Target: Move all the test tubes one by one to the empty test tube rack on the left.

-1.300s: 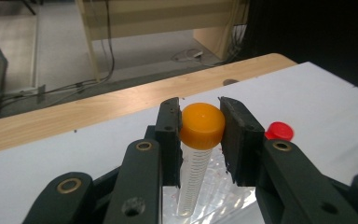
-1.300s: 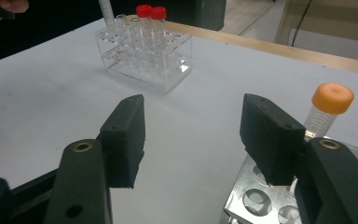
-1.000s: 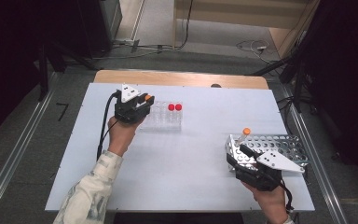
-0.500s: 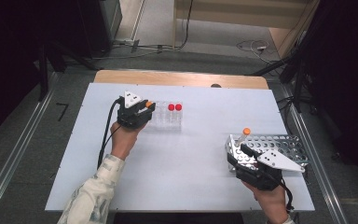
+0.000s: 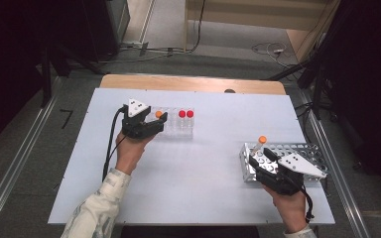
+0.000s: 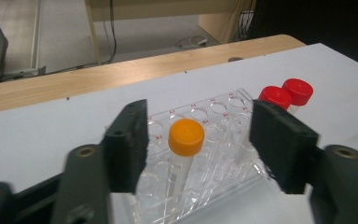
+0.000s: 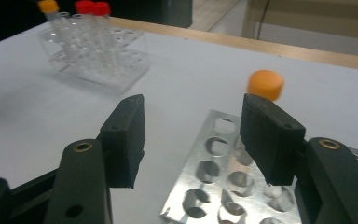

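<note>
One orange-capped tube (image 6: 185, 144) stands seated in the clear rack (image 6: 223, 140), at 12 o'clock of the left gripper (image 6: 198, 140); its jaws, just opening, stand apart. Withdraw straight back, avoiding the cap. Right gripper (image 7: 191, 135) jaws apart, empty.

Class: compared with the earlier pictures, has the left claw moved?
Yes. The left claw has pulled back from the clear plastic tube rack, its jaws just opening off the orange-capped tube.
</note>
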### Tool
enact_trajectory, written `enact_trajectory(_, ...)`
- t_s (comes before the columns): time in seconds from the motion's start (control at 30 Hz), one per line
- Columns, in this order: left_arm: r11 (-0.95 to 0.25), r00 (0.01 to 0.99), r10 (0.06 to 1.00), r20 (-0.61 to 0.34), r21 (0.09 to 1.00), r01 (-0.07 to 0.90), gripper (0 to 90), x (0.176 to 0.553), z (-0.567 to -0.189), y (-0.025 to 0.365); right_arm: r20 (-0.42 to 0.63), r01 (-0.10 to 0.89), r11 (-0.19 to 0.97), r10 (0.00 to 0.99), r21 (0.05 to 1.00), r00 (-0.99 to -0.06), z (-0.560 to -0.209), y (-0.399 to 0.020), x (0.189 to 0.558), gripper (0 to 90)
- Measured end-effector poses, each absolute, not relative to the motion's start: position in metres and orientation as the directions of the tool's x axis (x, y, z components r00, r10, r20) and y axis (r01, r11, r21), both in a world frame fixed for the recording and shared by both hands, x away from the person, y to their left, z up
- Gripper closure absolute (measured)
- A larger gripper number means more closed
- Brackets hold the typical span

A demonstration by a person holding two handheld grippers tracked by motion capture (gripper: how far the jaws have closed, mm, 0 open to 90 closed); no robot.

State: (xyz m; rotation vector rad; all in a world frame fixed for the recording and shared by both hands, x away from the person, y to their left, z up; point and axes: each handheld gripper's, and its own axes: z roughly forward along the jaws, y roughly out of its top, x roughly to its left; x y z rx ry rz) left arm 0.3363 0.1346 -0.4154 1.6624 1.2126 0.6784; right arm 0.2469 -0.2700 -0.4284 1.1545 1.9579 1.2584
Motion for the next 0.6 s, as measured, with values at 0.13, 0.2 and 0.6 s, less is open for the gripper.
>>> enact_trajectory(0.13,-0.053,0.356,0.928,-0.112,0.904,0.424,18.6,0.330,-0.414,0.133,-0.002,0.396,0.189,0.904,0.898,-0.428,-0.437,-0.276,0.264,39.0)
enact_trajectory(0.2,-0.047,0.362,0.924,-0.123,0.903,0.427,15.9,0.326,-0.415,0.131,-0.003,0.411,0.183,0.916,0.893,-0.402,-0.441,-0.278,0.272,39.0)
enact_trajectory(0.6,-0.080,0.424,0.898,-0.118,0.904,0.419,15.3,0.312,-0.413,0.112,-0.012,0.439,0.182,0.932,0.880,-0.362,-0.453,-0.275,0.294,61.6)
